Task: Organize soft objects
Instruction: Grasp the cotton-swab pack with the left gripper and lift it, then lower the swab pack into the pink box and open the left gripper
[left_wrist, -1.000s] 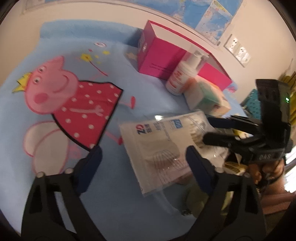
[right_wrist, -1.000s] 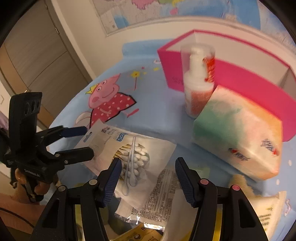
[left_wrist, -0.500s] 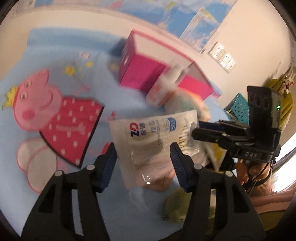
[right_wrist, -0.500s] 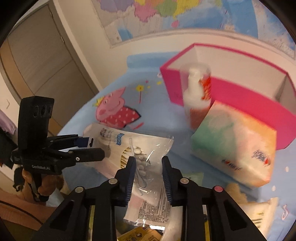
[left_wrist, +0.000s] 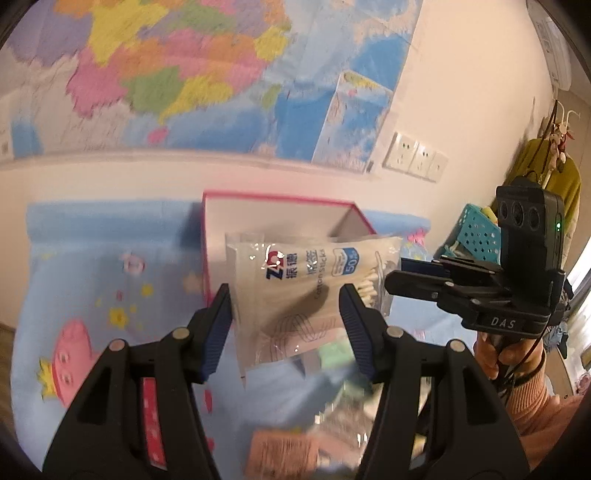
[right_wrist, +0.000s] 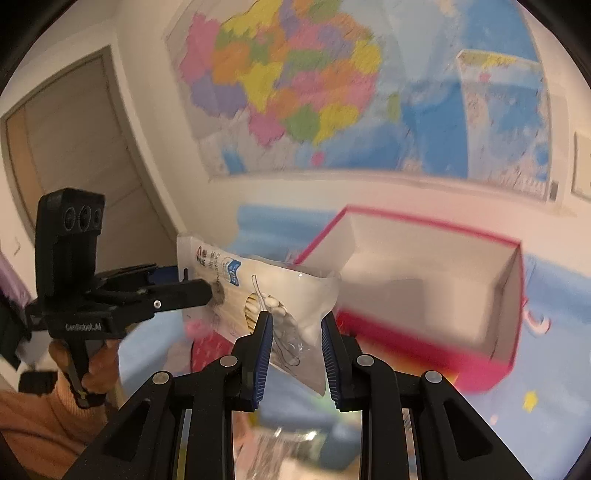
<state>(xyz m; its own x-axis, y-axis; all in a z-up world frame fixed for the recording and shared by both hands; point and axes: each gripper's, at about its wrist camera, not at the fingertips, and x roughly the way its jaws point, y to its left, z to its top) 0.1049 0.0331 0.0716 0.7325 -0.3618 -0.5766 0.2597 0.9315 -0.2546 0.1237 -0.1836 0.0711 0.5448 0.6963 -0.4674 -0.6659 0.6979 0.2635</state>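
Note:
A clear and white bag of cotton swabs (left_wrist: 306, 284) hangs in the air between both grippers, in front of an open pink box (left_wrist: 273, 218). My left gripper (left_wrist: 284, 314) is closed on the bag's left end, and in the right wrist view (right_wrist: 199, 291) its fingers pinch the bag. My right gripper (right_wrist: 295, 332) is closed on the bag's right end (right_wrist: 288, 325). The pink box (right_wrist: 424, 280) looks empty inside and sits on a blue cartoon-print cloth (left_wrist: 92, 280).
A green and white soft pack (left_wrist: 332, 354) and other blurred packets lie on the cloth below the bag. A teal perforated basket (left_wrist: 472, 232) stands at the far right. A wall map (right_wrist: 332, 85) hangs behind the box, with a door (right_wrist: 74, 147) to the left.
Both grippers closed on the swab bag and lifted it off the cloth, up and toward the pink box. Both cameras tilted upward, so the wall map now fills the top.

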